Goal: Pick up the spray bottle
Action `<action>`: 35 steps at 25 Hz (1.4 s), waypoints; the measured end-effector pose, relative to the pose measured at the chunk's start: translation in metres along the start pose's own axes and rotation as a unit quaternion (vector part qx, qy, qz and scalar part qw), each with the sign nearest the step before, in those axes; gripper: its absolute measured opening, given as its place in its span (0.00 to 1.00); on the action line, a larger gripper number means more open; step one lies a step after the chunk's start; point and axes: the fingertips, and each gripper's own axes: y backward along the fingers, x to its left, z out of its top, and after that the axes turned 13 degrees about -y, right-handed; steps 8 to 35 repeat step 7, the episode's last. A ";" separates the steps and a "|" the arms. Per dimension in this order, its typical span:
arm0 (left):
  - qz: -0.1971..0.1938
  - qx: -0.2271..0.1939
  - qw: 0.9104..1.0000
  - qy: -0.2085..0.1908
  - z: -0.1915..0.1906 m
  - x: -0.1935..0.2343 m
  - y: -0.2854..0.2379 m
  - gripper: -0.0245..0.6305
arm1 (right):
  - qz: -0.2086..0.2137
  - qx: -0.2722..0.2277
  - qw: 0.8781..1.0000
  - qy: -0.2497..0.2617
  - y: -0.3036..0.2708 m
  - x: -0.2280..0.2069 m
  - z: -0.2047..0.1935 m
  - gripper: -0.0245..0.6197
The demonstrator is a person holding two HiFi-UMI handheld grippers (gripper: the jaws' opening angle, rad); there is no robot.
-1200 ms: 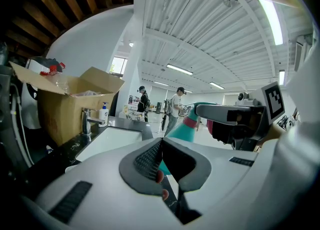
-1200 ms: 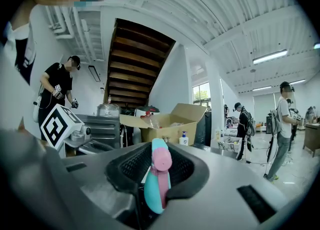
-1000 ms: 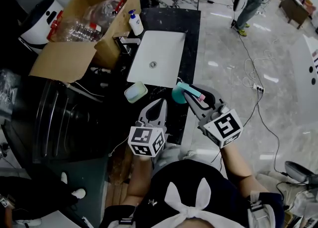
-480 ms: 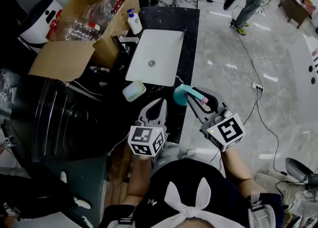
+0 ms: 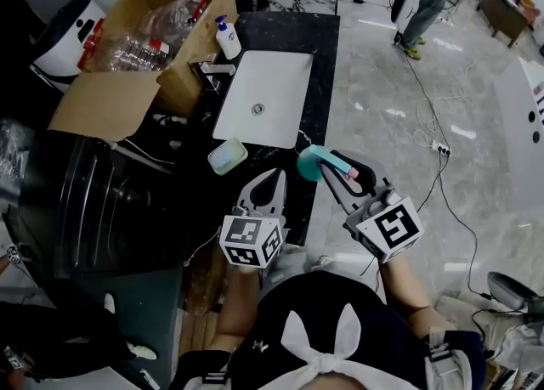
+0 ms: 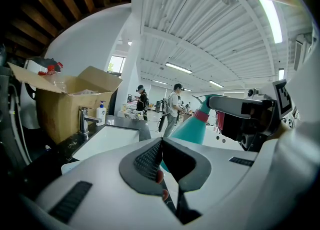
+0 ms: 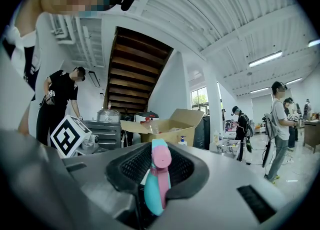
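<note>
Right gripper [image 5: 338, 178]: fingers clamped on the pink-and-teal trigger head of the spray bottle [image 5: 313, 159], whose teal body juts out past the fingertips. Left gripper [image 5: 272, 179]: fingers pressed together with nothing between them, the bottle just right of their tips. White sink [image 5: 280, 70]: ahead of both sets of fingertips.

White rectangular sink [image 5: 265, 95] in black marble counter [image 5: 293, 30], chrome faucet [image 5: 212, 69] at its rim. Open brown cardboard box [image 5: 191, 61] with clear plastic bottles [image 5: 136, 53] beside, white pump bottle [image 5: 227, 40] near; pale green tray [image 5: 226, 156] by sink corner.
</note>
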 end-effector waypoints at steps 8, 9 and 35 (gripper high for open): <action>0.001 0.000 1.000 -0.001 0.003 -0.002 -0.003 0.08 | 0.004 -0.003 1.000 0.002 0.001 -0.002 0.004 0.18; 0.001 0.000 1.000 -0.001 0.003 -0.002 -0.003 0.08 | 0.004 -0.003 1.000 0.002 0.001 -0.002 0.004 0.18; 0.001 0.000 1.000 -0.001 0.003 -0.002 -0.003 0.08 | 0.004 -0.003 1.000 0.002 0.001 -0.002 0.004 0.18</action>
